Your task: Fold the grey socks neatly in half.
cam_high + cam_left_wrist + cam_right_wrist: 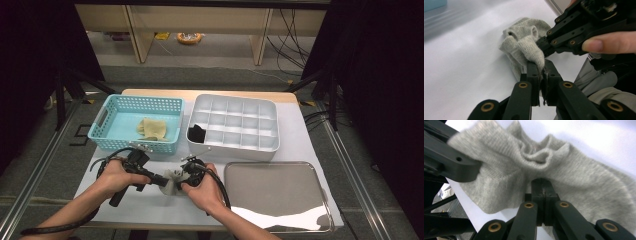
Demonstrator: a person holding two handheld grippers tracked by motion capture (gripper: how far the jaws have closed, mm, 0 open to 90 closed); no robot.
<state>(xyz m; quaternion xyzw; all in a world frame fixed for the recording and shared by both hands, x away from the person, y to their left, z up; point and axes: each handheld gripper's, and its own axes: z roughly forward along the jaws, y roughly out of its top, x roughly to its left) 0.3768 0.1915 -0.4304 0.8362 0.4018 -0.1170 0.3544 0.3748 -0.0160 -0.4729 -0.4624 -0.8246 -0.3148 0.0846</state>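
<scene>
A bunched grey sock (pixel 171 182) hangs just over the white table top between my two grippers. My left gripper (pixel 162 181) comes in from the left and is shut on one fold of the grey sock (pixel 524 46), its jaws pinching the knit. My right gripper (pixel 181 179) meets it from the right and is shut on another part of the grey sock (pixel 574 177), jaws pressed together with fabric between them. In the left gripper view the right gripper (pixel 544 45) shows close by, with a fingertip resting on its body.
A turquoise basket (pixel 102 131) with a beige cloth (pixel 152 128) stands at the back left. A white divided box (pixel 270 145) holds a black item (pixel 197 133) in one cell. A steel tray (pixel 320 220) lies at the front right.
</scene>
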